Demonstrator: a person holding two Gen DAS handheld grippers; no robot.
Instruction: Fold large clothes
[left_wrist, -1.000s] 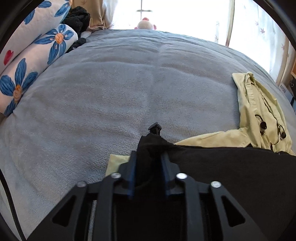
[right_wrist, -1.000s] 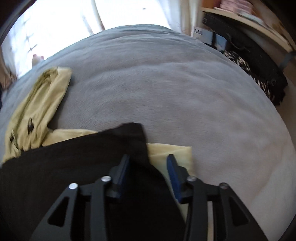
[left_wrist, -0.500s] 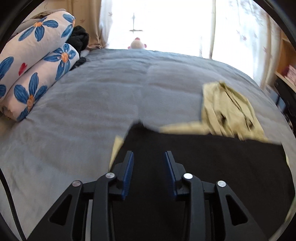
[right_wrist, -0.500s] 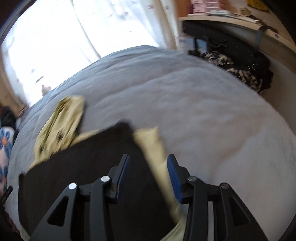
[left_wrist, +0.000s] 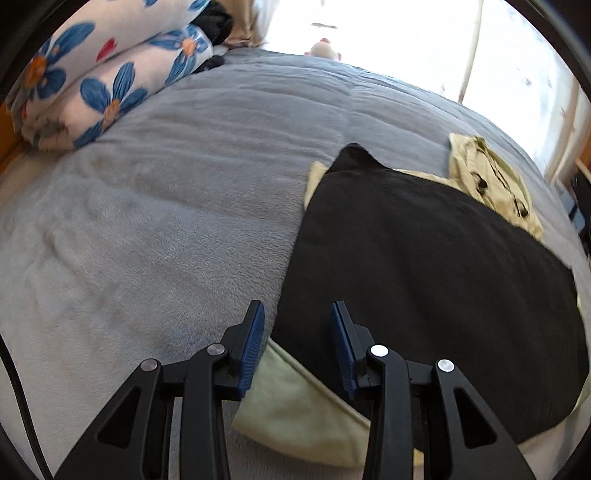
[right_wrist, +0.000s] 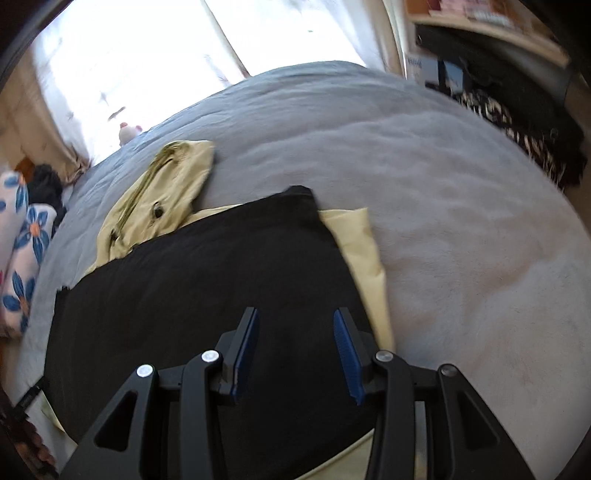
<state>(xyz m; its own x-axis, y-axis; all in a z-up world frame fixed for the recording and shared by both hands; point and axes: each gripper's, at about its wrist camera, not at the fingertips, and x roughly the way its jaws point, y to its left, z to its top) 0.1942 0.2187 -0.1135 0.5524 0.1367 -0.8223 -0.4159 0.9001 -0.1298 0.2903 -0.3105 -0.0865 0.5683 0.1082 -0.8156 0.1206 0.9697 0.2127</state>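
Your left gripper hangs over the near left edge of the folded garment, its jaws partly apart with nothing between the blue pads; they have just been opening. Your right gripper hovers above the garment's near right part, jaws parted about as wide and gripping nothing.

The garment lies flat on the grey bedspread: a black fabric panel spread over pale yellow cloth that shows along the near, left and right edges. Its yellow hood, with dark toggles, sticks out at the far side.

A blue-flowered rolled quilt sits at the bed's far left corner. A small tag shows at the garment's left edge in the right wrist view, but its writing is too small to read.
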